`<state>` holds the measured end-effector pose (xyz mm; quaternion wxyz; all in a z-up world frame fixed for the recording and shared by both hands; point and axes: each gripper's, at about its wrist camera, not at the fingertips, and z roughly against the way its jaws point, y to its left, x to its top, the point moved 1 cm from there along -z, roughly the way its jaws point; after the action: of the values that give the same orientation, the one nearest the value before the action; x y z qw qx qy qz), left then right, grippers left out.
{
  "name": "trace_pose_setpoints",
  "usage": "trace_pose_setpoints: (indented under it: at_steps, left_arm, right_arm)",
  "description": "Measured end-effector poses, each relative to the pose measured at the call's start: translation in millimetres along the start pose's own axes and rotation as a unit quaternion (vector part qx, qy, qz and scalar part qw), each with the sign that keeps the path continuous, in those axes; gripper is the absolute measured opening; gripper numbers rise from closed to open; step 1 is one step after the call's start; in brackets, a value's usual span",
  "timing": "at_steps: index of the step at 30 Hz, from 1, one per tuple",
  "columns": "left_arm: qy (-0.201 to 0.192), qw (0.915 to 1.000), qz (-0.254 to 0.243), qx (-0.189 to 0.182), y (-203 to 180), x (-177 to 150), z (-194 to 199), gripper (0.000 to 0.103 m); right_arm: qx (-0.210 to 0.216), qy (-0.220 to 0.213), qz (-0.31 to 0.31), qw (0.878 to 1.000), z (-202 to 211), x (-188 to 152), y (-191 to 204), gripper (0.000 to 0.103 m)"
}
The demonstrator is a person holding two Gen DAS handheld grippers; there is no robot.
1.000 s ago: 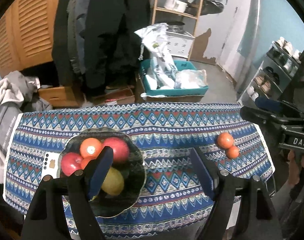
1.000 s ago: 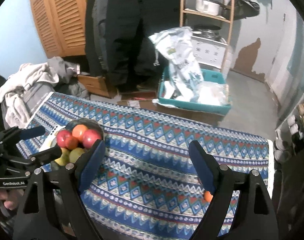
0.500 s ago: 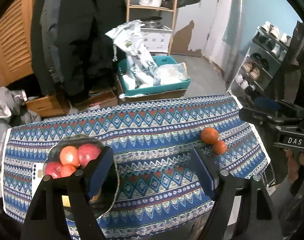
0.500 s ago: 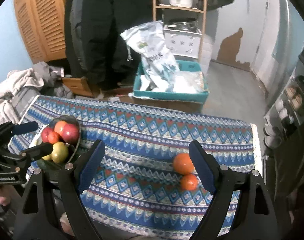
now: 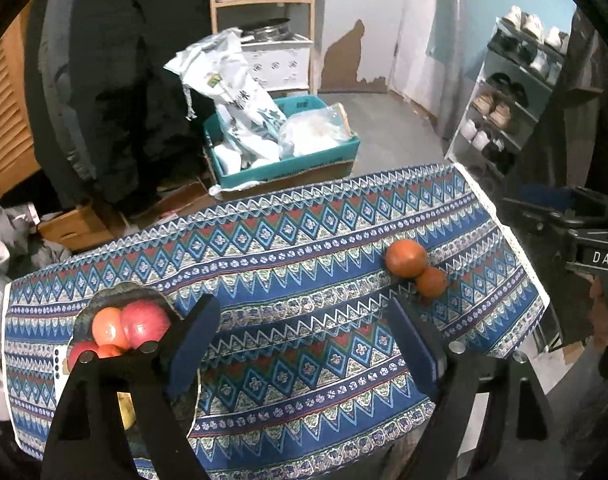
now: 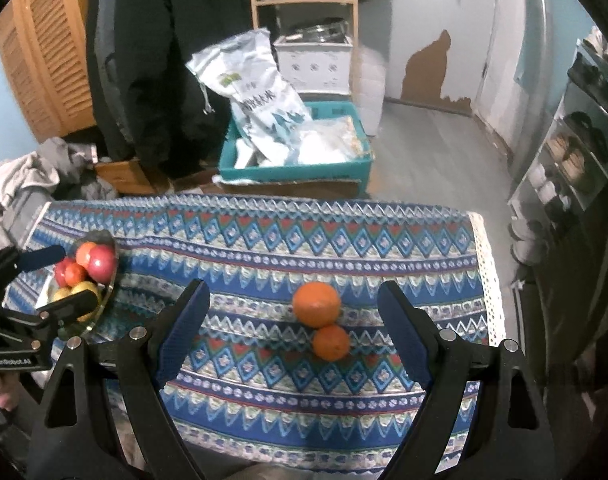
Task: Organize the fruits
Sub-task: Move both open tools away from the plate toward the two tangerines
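Note:
Two oranges lie touching on the patterned tablecloth (image 6: 263, 248): a larger one (image 6: 316, 304) and a smaller one (image 6: 331, 343) in front of it. They also show in the left wrist view, the larger (image 5: 406, 258) and the smaller (image 5: 431, 282). A dark glass bowl (image 6: 109, 284) at the table's left holds apples and other fruit (image 5: 143, 322). My right gripper (image 6: 291, 340) is open and empty, hovering with the oranges between its fingers' line of view. My left gripper (image 5: 304, 348) is open and empty, right of the bowl (image 5: 103, 294).
A white phone (image 5: 59, 368) lies left of the bowl. Behind the table are a teal crate with bags (image 6: 295, 160), a wooden shelf (image 6: 304, 0), hanging dark coats (image 6: 163, 60) and a clothes pile (image 6: 19, 184). A shoe rack (image 5: 508, 100) stands right.
Both grippers have swung to the right. The oranges now sit centred before the right gripper, and the bowl has slid to the left edge of the left wrist view.

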<state>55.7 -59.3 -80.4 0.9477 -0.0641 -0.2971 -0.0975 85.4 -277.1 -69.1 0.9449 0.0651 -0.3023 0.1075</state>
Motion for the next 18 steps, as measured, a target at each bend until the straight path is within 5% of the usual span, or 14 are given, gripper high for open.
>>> trace_pose_setpoints:
  at_steps: [18]
  left_arm:
    - [0.048, 0.9985, -0.026, -0.002, -20.0, 4.8, -85.1, 0.086]
  right_arm:
    - [-0.007, 0.091, -0.054, 0.994, -79.7, -36.8, -52.0, 0.085]
